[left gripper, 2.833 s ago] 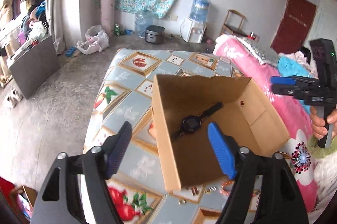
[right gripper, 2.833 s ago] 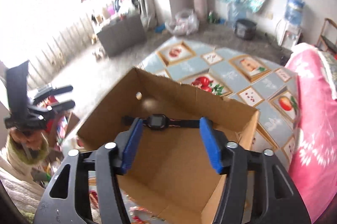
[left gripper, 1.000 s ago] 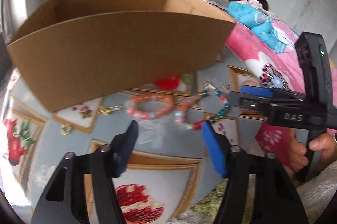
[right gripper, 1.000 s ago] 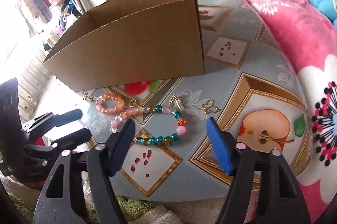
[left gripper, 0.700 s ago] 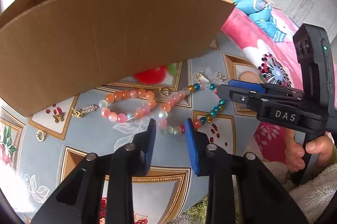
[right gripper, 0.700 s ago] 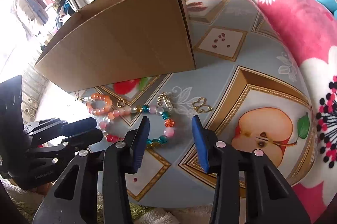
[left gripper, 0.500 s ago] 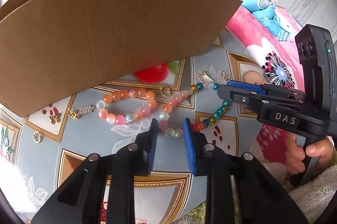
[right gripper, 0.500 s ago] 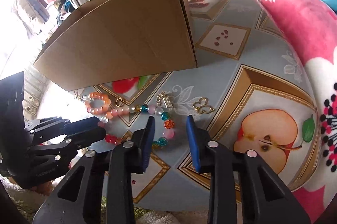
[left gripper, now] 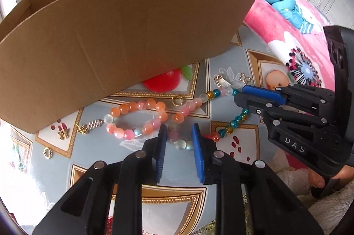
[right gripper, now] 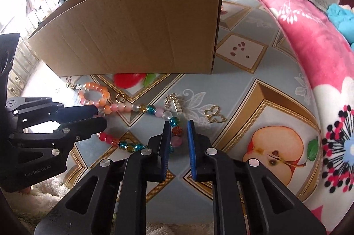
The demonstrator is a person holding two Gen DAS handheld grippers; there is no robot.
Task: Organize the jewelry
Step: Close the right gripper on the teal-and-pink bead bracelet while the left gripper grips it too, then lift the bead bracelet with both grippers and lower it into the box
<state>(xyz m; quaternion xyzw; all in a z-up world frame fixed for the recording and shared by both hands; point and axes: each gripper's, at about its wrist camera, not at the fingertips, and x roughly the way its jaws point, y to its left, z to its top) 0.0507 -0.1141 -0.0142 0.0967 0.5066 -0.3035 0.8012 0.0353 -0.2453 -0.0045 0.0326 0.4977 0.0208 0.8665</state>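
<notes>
Basically pinching the bead necklace (left gripper: 177, 140) with the left gripper (left gripper: 177, 135), right gripper (right gripper: 178, 135) jaws closing around its beads beside the cardboard box (right gripper: 137, 36).

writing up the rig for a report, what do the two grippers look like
Both are black plastic scissor-style frames with silver rivets and flat blue pads. The left gripper shows white "GenRobot.AI" lettering on its side; the right gripper shows "DAS". No cables or sleeves are visible.

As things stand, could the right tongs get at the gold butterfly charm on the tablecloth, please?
Probably yes: the gold butterfly charm lies bare just beyond the right tongs, nothing over it, though their jaws are closing around the multicoloured bead strand.
</notes>
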